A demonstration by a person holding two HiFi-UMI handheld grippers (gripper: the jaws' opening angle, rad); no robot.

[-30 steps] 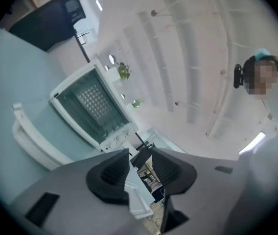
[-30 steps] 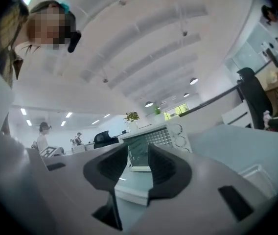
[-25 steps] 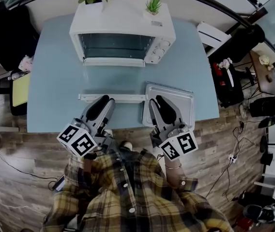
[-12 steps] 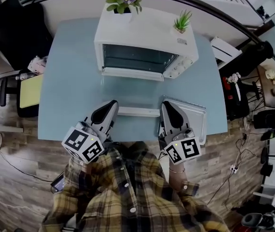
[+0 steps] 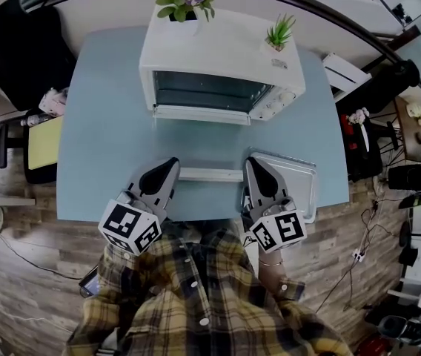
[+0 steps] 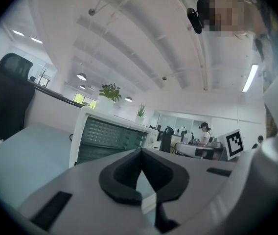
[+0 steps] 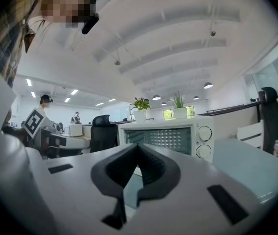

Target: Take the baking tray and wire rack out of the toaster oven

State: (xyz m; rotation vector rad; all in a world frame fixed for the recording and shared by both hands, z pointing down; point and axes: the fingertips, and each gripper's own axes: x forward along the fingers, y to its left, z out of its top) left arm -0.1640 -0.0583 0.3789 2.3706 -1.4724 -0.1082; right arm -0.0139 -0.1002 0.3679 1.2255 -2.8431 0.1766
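Both pairs of jaws are closed and empty; the right pair has just closed. The left gripper (image 5: 169, 164) and right gripper (image 5: 256, 164) are at the blue table's (image 5: 107, 139) near edge, a narrow white bar (image 5: 210, 174) between them. The baking tray (image 5: 299, 180) lies at the near right corner, well apart from the toaster oven (image 5: 218, 58) at the far edge.

Left gripper (image 5: 167, 163): jaws shut, pads meeting, nothing between them. It points forward and roughly level, angled slightly inward. Right gripper (image 5: 256, 163): jaws have just been closing and are now together, with nothing between them. It also points forward and roughly level, angled slightly inward. Both are held side by side and apart, close in front of the torso (image 5: 196, 295), with the marker cubes (image 5: 129, 227) nearest it.
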